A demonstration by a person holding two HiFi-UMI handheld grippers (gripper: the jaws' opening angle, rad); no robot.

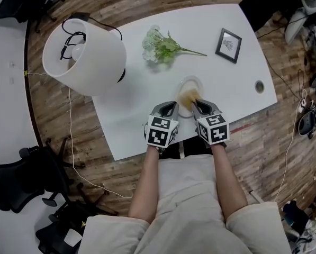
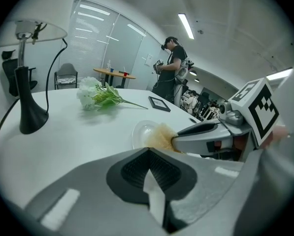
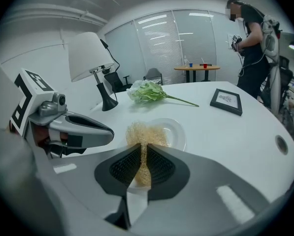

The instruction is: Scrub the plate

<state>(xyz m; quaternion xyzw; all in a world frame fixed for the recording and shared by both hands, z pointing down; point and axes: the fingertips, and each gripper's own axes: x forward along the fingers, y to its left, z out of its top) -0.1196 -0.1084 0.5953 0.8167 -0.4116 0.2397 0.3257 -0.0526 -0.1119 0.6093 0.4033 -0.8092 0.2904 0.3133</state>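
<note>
Far to the left of the small round white plate (image 1: 198, 83) stands a lamp with a big white shade (image 1: 83, 51) and a black foot. A thin black cord (image 1: 73, 36) runs from the top of the lamp. The lamp is well apart from the plate.

A bunch of white flowers with green stems (image 1: 160, 46) lies flat on the white tabletop (image 1: 147, 115), behind the plate and a bit to its left. The stems point to the right.

The left gripper (image 1: 172, 106), grey with a black-and-white marker cube, is just beside the left side of the plate. Its two sides are pressed together and there is nothing between them. I cannot tell if it touches the plate.

The plate sits on the tabletop near the front edge, right in front of the person. A tan, fuzzy scrubber (image 3: 146, 133) is over the near left part of the plate.

The right gripper (image 1: 198, 103), also grey with a marker cube, is at the near side of the plate. It is pinching the scrubber tight, and the fuzzy end sticks out past its tips over the plate.

A small picture in a black frame (image 1: 228, 45) lies flat on the tabletop behind the plate and to its right, well apart from it. A small round grey hole (image 1: 260, 86) is in the tabletop far to the right of the plate.

Past the far side of the tabletop, a person in dark clothes (image 3: 252, 43) is standing.
</note>
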